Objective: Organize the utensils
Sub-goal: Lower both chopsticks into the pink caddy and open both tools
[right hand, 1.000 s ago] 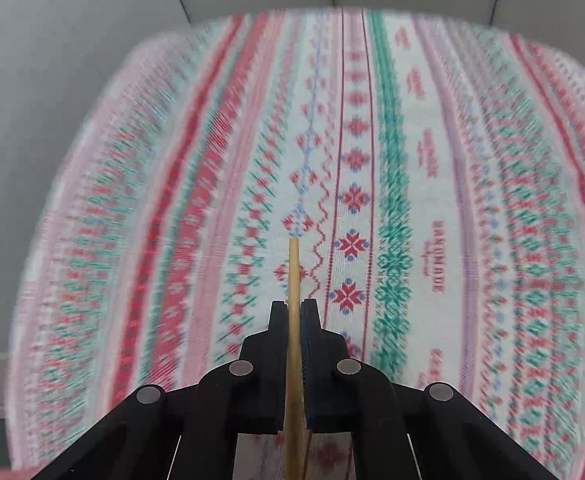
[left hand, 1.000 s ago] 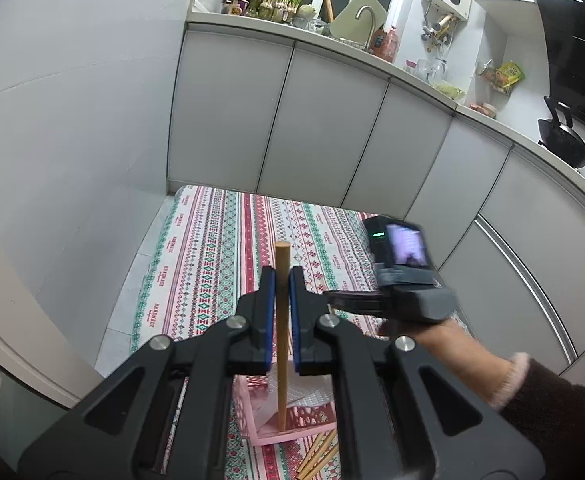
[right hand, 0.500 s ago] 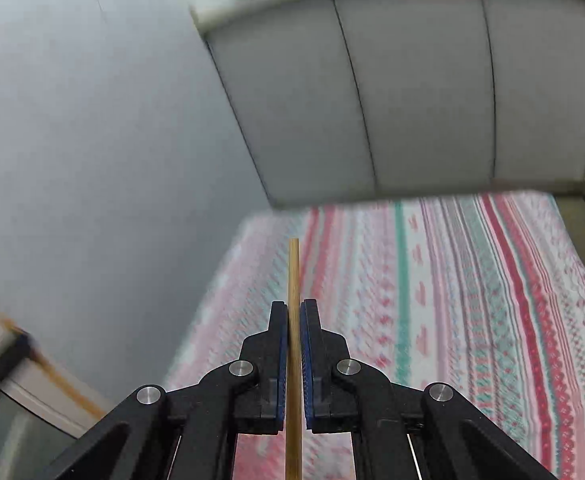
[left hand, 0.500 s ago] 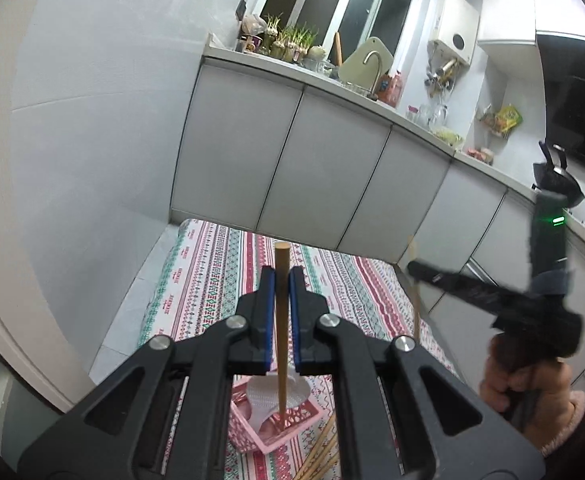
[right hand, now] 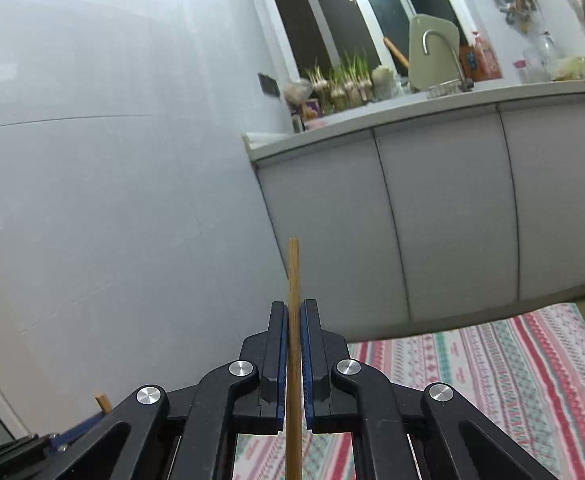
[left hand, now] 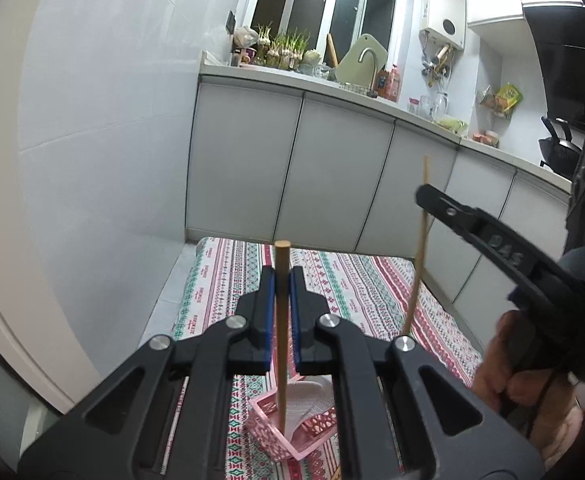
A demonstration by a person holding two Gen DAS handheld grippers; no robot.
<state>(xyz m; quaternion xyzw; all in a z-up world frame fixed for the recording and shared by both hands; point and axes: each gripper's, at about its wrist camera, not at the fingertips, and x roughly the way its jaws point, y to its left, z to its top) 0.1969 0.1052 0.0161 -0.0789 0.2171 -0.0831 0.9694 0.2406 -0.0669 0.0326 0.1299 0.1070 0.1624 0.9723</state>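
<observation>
My left gripper (left hand: 281, 276) is shut on a wooden chopstick (left hand: 280, 320) held upright; its lower end hangs over a pink perforated basket (left hand: 268, 436) on the patterned cloth (left hand: 344, 280). The basket holds white spoons (left hand: 308, 396). My right gripper (right hand: 292, 312) is shut on a second wooden chopstick (right hand: 293, 340), also upright. In the left wrist view the right gripper (left hand: 426, 196) is raised at the right, its chopstick (left hand: 419, 248) slanting down toward the cloth. The left gripper's chopstick tip (right hand: 101, 400) shows low left in the right wrist view.
Grey kitchen cabinets (left hand: 332, 172) stand behind the cloth, with a sink, plants and bottles on the counter (left hand: 332, 80). A white tiled wall (left hand: 104, 140) is at the left. More chopsticks (left hand: 338, 474) lie on the cloth beside the basket.
The right gripper lifted and tilted up from facing the cloth, carrying its chopstick upright. The left gripper also tilted upward with its chopstick; the basket shifted lower in view.
</observation>
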